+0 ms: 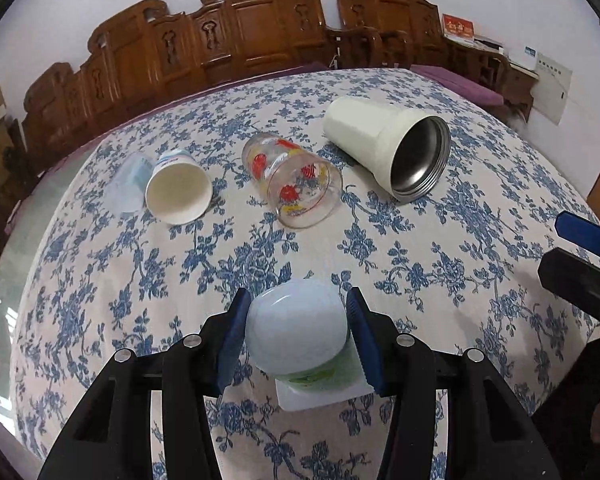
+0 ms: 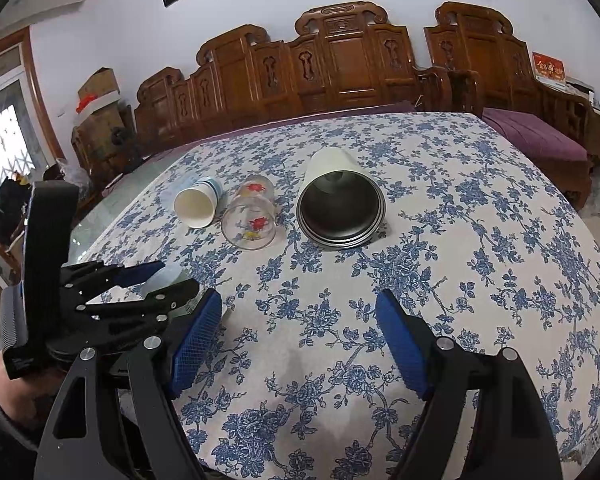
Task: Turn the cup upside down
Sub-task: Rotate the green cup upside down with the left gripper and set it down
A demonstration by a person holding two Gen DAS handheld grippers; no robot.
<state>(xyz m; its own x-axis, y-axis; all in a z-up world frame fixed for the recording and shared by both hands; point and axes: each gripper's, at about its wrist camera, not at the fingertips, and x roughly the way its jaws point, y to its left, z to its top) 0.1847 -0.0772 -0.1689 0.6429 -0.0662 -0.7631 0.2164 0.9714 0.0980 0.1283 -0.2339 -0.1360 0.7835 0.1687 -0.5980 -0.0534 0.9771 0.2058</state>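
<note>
Cup (image 1: pixel 296 336) sits base-up, gripped by your left gripper (image 1: pixel 298 320); set it down. Right gripper (image 2: pixel 300 336) gapes wide, empty.

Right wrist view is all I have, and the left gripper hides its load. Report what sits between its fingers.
Observer: The left gripper has a pale blue cup between its fingers, and both pads touch the cup's sides.
Operator: Give me its orientation.
Observer: Its closed base faces the left wrist camera. The mouth points away, down toward the table.
Operator: State what is under it.
Observer: A white square piece lies beneath the cup on the floral tablecloth. I cannot tell whether the rim touches it.
</note>
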